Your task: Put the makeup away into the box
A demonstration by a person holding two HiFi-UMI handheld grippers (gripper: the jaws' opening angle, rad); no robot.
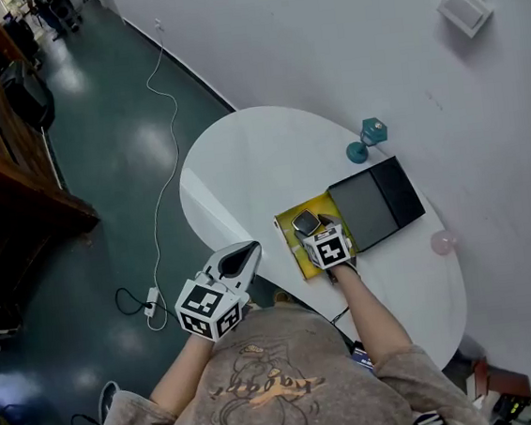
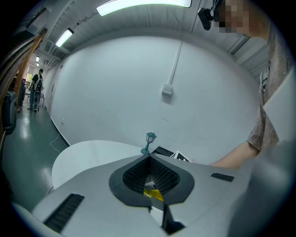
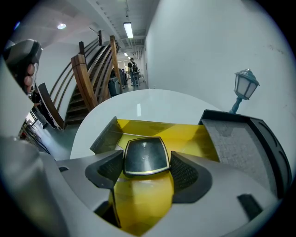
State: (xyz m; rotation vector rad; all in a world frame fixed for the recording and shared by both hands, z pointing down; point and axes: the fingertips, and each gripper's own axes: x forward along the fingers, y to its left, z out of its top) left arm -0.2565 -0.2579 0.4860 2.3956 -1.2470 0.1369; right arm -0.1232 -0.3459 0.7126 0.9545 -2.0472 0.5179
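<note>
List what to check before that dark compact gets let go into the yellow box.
1. Right gripper shut on dark square gold-rimmed compact: ok.
2. Compact above open yellow box: ok.
3. Box floor under compact free: cannot tell.
4. Black foam-lined lid lying open beside box: ok.
5. Left gripper shut, away from box: ok.

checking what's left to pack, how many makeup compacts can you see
1: a dark compact gripped by the right gripper, at the open yellow box. More may be hidden under the gripper.
</note>
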